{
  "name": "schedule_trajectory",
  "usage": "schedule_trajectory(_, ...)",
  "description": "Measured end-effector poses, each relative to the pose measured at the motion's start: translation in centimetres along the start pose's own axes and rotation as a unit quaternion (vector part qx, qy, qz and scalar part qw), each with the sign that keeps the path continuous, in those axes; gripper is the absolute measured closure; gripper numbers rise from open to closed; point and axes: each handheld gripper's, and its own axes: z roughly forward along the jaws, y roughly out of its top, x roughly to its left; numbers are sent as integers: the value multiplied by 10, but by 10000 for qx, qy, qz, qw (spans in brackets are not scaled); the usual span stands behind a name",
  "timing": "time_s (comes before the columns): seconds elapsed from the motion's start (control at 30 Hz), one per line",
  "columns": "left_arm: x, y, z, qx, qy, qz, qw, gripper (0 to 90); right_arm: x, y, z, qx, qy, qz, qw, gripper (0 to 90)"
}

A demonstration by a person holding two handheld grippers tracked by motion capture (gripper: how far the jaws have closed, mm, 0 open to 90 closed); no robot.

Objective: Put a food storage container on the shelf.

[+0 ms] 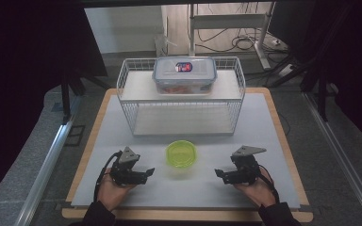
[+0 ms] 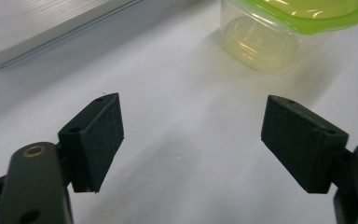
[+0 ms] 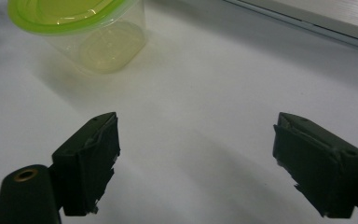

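There is one green bowl [image 1: 181,154] on the white bench [image 1: 264,141], and it is the thing both grippers are nearest to. It stands upright with its open mouth facing up. Its green rim looks round from above, so I cannot pick out a long side. The clear bottom part is narrower than the rim. There are two grippers. The left gripper [image 1: 147,173] sits to the left of the bowl, a little closer to the person, and its fingers [image 2: 98,135] point toward the bowl. They are spread wide apart with nothing between them, just bare bench. The right gripper [image 1: 219,175] sits to the right of the bowl, also a little closer to the person, and its fingers [image 3: 91,158] point back toward the bowl too. They stand wide apart as well, and hold nothing. Neither gripper touches the bowl. Behind the bowl, farther from the person, stands one white wire rack [image 1: 127,80]. On the rack's top shelf sits one clear box [image 1: 185,82] with a lid, and the lid has one red and blue sticker [image 1: 184,67] on it.
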Motion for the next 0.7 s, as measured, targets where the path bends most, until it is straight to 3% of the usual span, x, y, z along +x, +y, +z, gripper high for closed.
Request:
schedule_trajectory(0.13,-2,-5,-7,-109,-50,-54,9999,131,-1,4,-2,-54,55,89,9999,189)
schedule_trajectory(0.4,-8,-14,-15,-149,1,147,9998,85,-3,13,0,-97,263,295,9992,262)
schedule_trajectory(0.53,-12,-18,-13,-78,142,323,9993,70,-3,18,3,-142,492,442,9977,331)
schedule_trajectory(0.7,-17,-21,-12,0,206,456,9987,69,0,31,10,-197,587,542,9966,441)
